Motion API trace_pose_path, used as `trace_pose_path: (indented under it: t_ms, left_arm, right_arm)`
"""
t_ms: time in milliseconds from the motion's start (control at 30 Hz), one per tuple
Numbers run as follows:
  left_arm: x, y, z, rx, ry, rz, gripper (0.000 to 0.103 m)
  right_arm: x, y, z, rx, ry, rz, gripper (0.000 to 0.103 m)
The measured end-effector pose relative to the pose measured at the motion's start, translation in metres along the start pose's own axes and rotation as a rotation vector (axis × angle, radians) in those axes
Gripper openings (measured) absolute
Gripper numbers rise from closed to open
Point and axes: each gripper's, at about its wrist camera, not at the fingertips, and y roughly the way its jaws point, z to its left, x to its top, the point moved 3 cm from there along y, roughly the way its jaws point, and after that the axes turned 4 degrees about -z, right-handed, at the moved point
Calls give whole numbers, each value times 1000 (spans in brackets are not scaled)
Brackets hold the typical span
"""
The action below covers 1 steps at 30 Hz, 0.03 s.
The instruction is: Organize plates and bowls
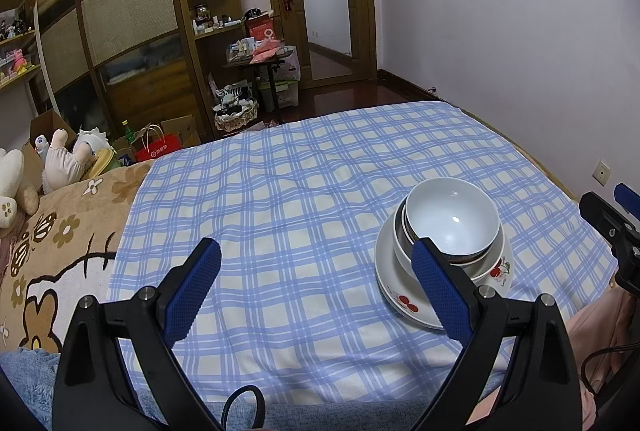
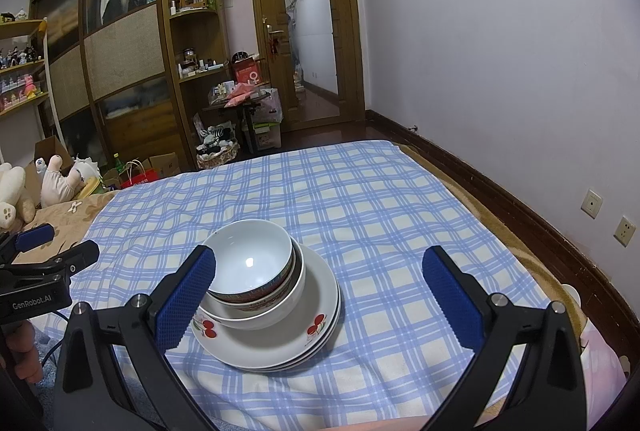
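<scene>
On the bed [image 2: 360,191], over the blue checked cloth [image 2: 400,251], all the crockery that I can see stands in one pile; in the right wrist view the pile is at about 7 o'clock from the middle of the cloth, and in the left wrist view it is at about 4 o'clock. At the bottom are the plates [image 2: 280,347] with red cherry prints, stacked flat, three rims as far as I can count; on them sits a wide white bowl [image 2: 276,307]; inside it is a bowl with a patterned outer band [image 2: 260,295]; the plain white bowl [image 2: 252,259] is nested on top. The pile looks a little off-centre, with the bowls toward 10 o'clock on the plates, but nothing seems tilted.

The left hand-held gripper [image 1: 316,287] has its jaws wide apart and carries nothing; its right finger only passes in front of the pile. The right hand-held gripper [image 2: 320,291] is also spread wide and empty, with the pile between and beyond its fingers, not touched.

I judge the task to be almost finished or finished; no loose plate or bowl is visible elsewhere on the cloth; perhaps only a small centring of the bowls is left.
</scene>
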Motion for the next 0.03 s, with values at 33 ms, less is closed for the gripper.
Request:
trace_pose_path:
  t_ms: [33]
  left_arm:
    - [0,0,0,0,1,-1,95]
  right_arm:
    - [0,0,0,0,0,-1,103]
